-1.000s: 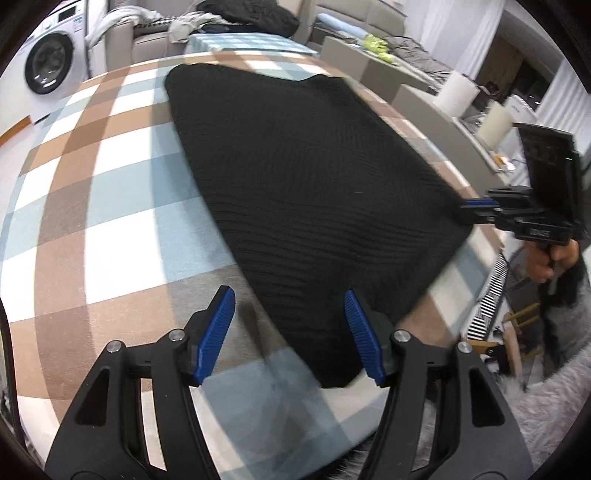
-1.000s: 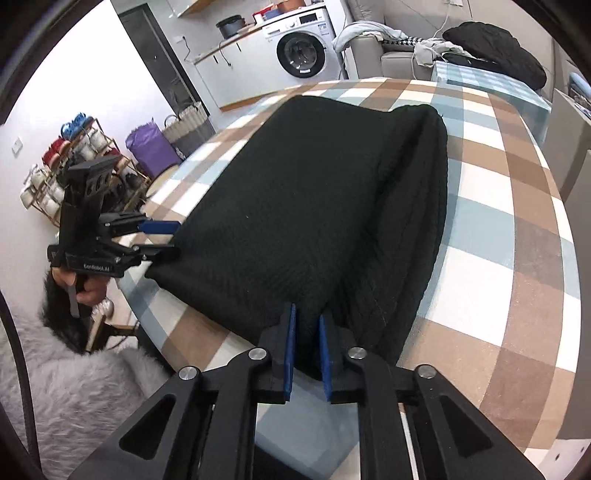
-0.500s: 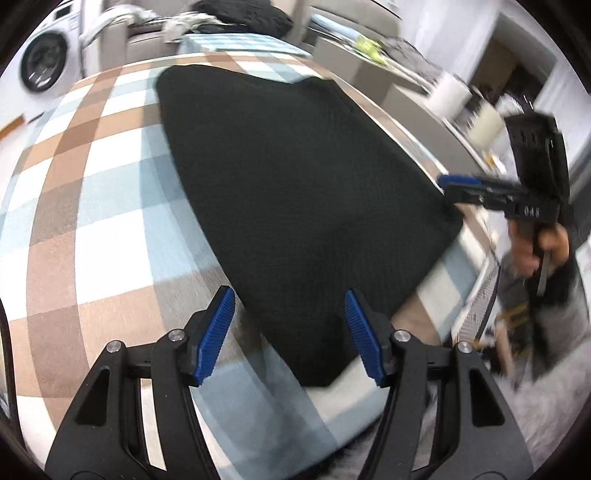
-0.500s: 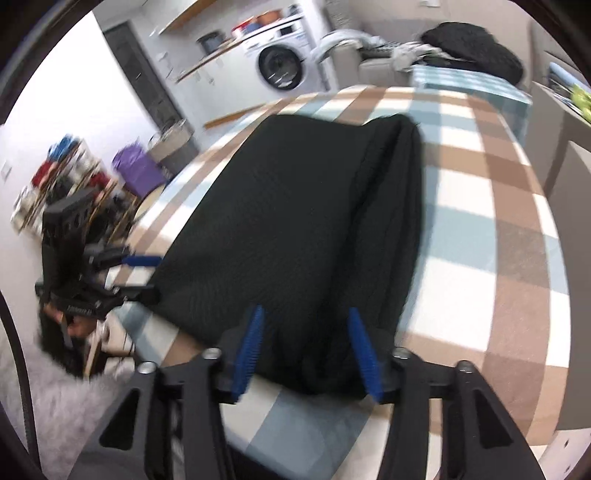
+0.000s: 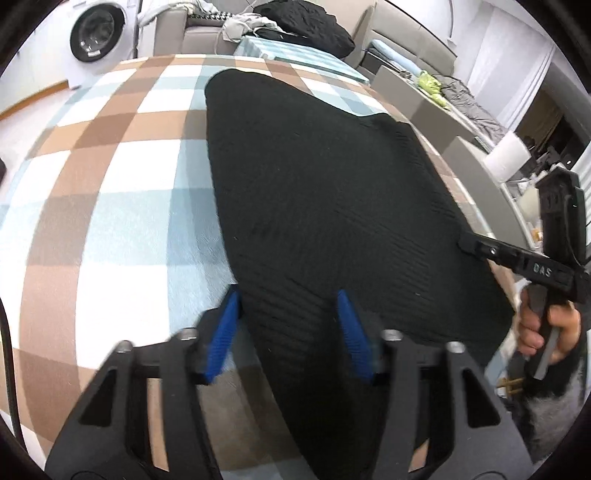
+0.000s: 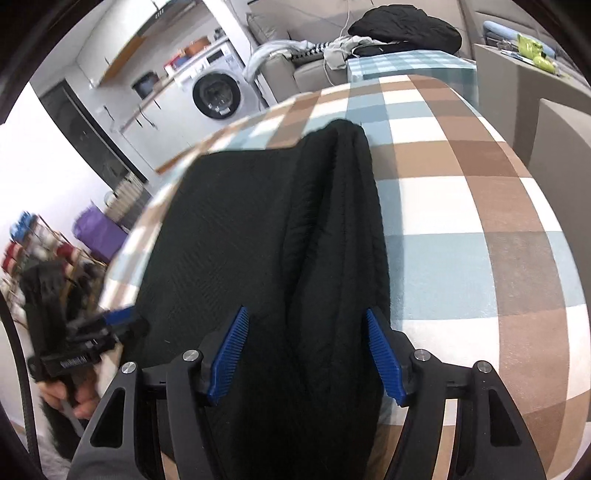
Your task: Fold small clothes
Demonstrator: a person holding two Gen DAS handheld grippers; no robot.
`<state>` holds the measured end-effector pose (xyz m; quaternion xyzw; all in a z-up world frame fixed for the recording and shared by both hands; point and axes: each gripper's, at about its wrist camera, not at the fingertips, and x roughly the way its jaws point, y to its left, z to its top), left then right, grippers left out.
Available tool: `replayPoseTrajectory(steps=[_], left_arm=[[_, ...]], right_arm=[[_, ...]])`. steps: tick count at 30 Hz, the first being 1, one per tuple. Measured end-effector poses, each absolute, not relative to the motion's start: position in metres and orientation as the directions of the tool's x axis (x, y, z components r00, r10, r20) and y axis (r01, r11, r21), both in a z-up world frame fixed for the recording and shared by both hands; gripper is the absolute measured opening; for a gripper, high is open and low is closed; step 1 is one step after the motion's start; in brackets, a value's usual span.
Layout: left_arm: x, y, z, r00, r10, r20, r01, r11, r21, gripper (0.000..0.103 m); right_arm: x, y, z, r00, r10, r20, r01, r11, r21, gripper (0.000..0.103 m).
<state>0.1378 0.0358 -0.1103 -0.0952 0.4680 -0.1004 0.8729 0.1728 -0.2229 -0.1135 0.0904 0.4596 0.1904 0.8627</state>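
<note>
A black knit garment (image 5: 325,206) lies flat on the plaid tablecloth (image 5: 110,206), with a thick folded edge (image 6: 332,221) along its right side in the right wrist view. My left gripper (image 5: 288,326) hangs over the garment's near left corner. Its jaws are closing with the cloth's edge between the blue pads (image 5: 223,332), which do not press on it. My right gripper (image 6: 306,356) stands open over the near end of the folded edge, pads apart from the cloth. Each gripper shows in the other's view: right gripper (image 5: 517,258), left gripper (image 6: 110,321).
The table's near edge runs just under both grippers. A hand (image 5: 546,328) holds the right gripper's handle. Behind the table stand a washing machine (image 6: 218,92), a sofa with piled clothes (image 5: 295,22), grey chairs (image 5: 476,158) and a paper roll (image 5: 506,160).
The right gripper opened and let go of the garment's folded edge. The left gripper slid over the garment's near corner and its jaws narrowed.
</note>
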Motion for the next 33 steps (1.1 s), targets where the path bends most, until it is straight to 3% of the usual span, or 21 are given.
replayPoseTrajectory(steps=[4, 7, 8, 11, 33], left_arm=[[0.145, 0.044, -0.113, 0.545, -0.275, -0.792, 0.074, 0.957, -0.281, 0.024], [0.148, 0.046, -0.115, 0.548, -0.277, -0.789, 0.073, 0.956, -0.285, 0.021], [0.149, 0.046, -0.115, 0.55, -0.275, -0.788, 0.072, 0.956, -0.284, 0.021], [0.154, 0.051, -0.115, 0.557, -0.269, -0.786, 0.061, 0.957, -0.285, 0.021], [0.235, 0.084, -0.111, 0.612, -0.139, -0.779, -0.024, 0.981, -0.194, 0.021]], right_arm=[[0.168, -0.223, -0.117, 0.516, 0.385, -0.765, -0.249, 0.922, 0.297, 0.057], [0.166, -0.224, -0.121, 0.505, 0.409, -0.76, -0.247, 0.912, 0.327, 0.034], [0.165, -0.222, -0.123, 0.495, 0.424, -0.758, -0.244, 0.905, 0.347, 0.033], [0.161, -0.209, -0.122, 0.521, 0.381, -0.764, -0.246, 0.924, 0.293, 0.03], [0.219, -0.167, -0.121, 0.561, 0.361, -0.745, -0.18, 0.932, 0.315, 0.03]])
